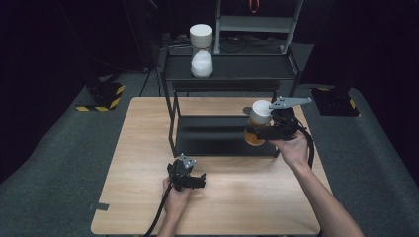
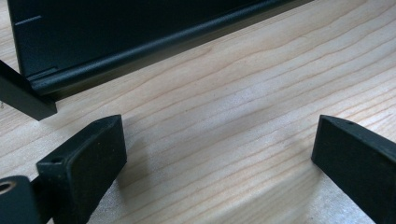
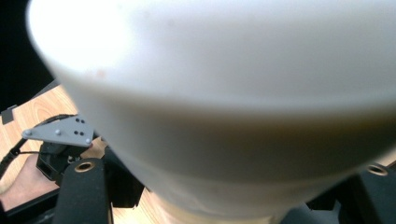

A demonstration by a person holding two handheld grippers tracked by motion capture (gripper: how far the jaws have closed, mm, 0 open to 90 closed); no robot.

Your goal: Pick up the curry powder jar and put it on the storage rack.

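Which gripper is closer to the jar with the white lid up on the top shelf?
Right. The right gripper is beside the rack's lower shelf, below that jar; the left gripper rests farther back on the table.

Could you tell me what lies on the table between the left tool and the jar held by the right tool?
Bare wood, then the black shelf rack's lower tray, in the high view. The left tool rests open on the table; the right tool holds the white-lidded jar above the tray's right end.

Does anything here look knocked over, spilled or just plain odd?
Nothing stands out. The right gripper holds a white-capped jar upright beside the black shelf rack, a similar jar stands upright on the top shelf, and the left gripper rests open on the table.
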